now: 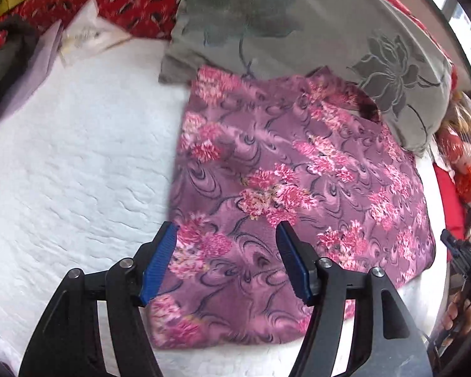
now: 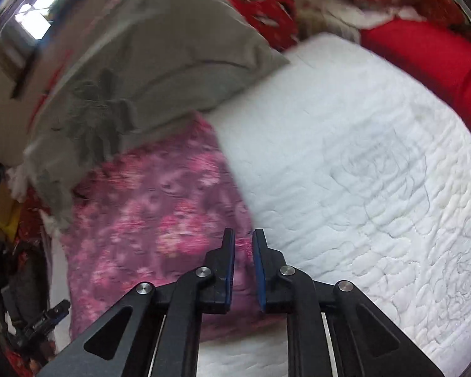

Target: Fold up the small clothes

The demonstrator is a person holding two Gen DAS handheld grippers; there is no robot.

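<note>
Item: pink floral garment (image 1: 285,188), lying flat on the white quilted bedcover (image 1: 78,172), folded to a rough rectangle; its far edge is touching or tucking just under the grey embroidered pillow (image 1: 314,31).

Left gripper (image 1: 227,262): hovering above the garment's near left corner, jaws standing released and wide, nothing between the blue pads (image 1: 160,264).

Right gripper (image 2: 244,270): hovering over the garment's right edge where it is meeting the bedcover, jaws nearly together with a narrow gap showing, no cloth visibly between them.

Risks, as judged:
- The far edge is sitting against the pillow; pulling or lifting from the near side may be dragging the pillow along or undoing the fold.
- Soft fleece may be bunching, so a pinch could be catching one layer only, or the bedcover beneath.
- Both views are blurring, so aim at a corner may be slipping.

Containers: none are showing; a clear packet (image 1: 88,34) is lying far left on the bed, contents unreadable.
</note>
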